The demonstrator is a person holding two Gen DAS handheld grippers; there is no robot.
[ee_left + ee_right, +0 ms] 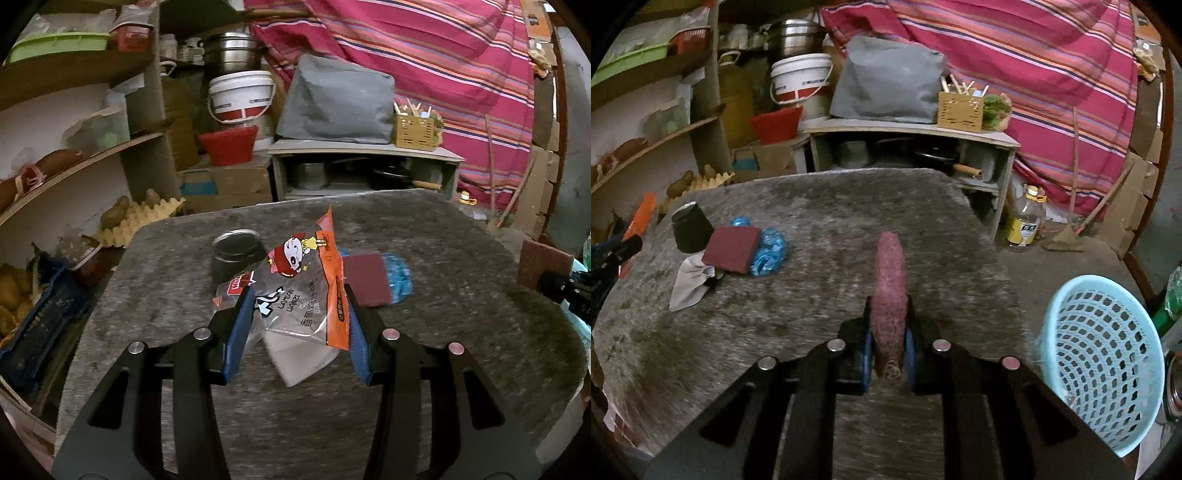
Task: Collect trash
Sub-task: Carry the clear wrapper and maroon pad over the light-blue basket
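Left claw [295, 314] is sitting partly open, its blue pads pressing on either side of a clear snack wrapper [299, 291] with orange edging and a cartoon print. The wrapper is standing up between the pads, above the grey felt worktop [461, 332].

Right claw [889, 354] is standing nearly closed, pinching a maroon scouring pad [889, 288] edge-on; the pad is sticking forward and up from the pads, clear of the worktop.

Items lying on the worktop, far-left area in the right wrist view: a dark cup [691, 229], a second maroon scouring pad [732, 249] resting partly on a crumpled blue plastic piece [770, 251], and a grey scrap [689, 284] touching that pad's near corner. In the left wrist view the cup [236, 254] is appearing just behind the wrapper.

A light blue perforated basket [1104, 362] is sitting off the worktop's right edge, lower than the surface, tilted with its mouth facing the camera.
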